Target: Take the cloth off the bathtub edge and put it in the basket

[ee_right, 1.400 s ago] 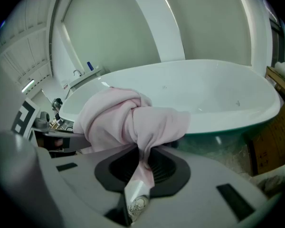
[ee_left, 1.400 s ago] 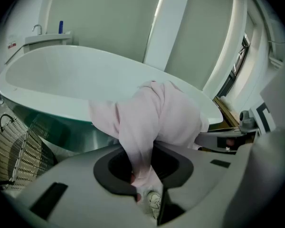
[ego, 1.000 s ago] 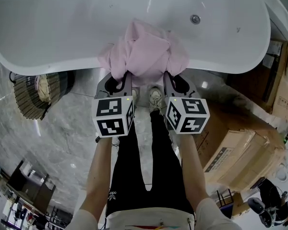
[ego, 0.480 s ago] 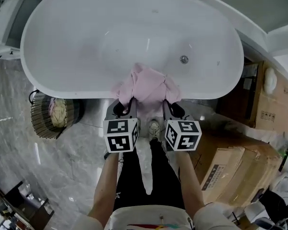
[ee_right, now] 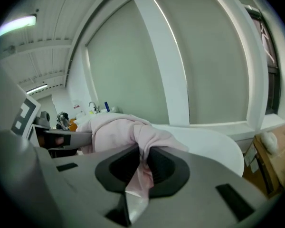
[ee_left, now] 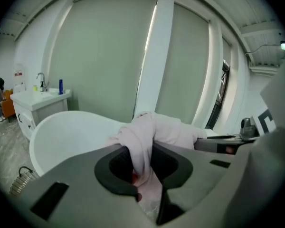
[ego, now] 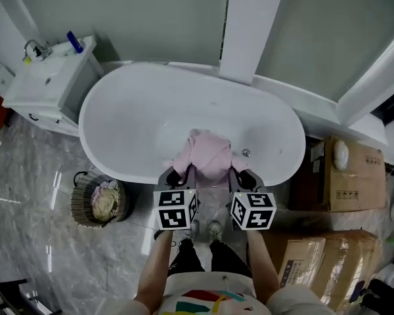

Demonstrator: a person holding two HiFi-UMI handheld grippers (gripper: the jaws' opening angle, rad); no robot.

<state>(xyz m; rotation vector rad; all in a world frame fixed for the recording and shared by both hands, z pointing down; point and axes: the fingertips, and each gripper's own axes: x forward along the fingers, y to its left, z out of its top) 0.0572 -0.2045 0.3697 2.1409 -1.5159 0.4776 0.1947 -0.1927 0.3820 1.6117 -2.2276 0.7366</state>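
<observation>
The left gripper [ego: 184, 173] and the right gripper [ego: 238, 173], two in all, are each pinching tight on one pink cloth [ego: 207, 155], one at each end. The cloth is hanging in the air between them, over the near edge of the one white bathtub [ego: 118, 120]. One basket [ego: 83, 205] is sitting on the floor [ego: 26, 176], left of the tub, well apart from the cloth.

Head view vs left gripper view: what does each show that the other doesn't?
Head view only: cardboard boxes, the person's shoes. Left gripper view only: how the left claw pinches the pink cloth between its jaws. Both: that cloth, the white bathtub, the sink cabinet.
</observation>
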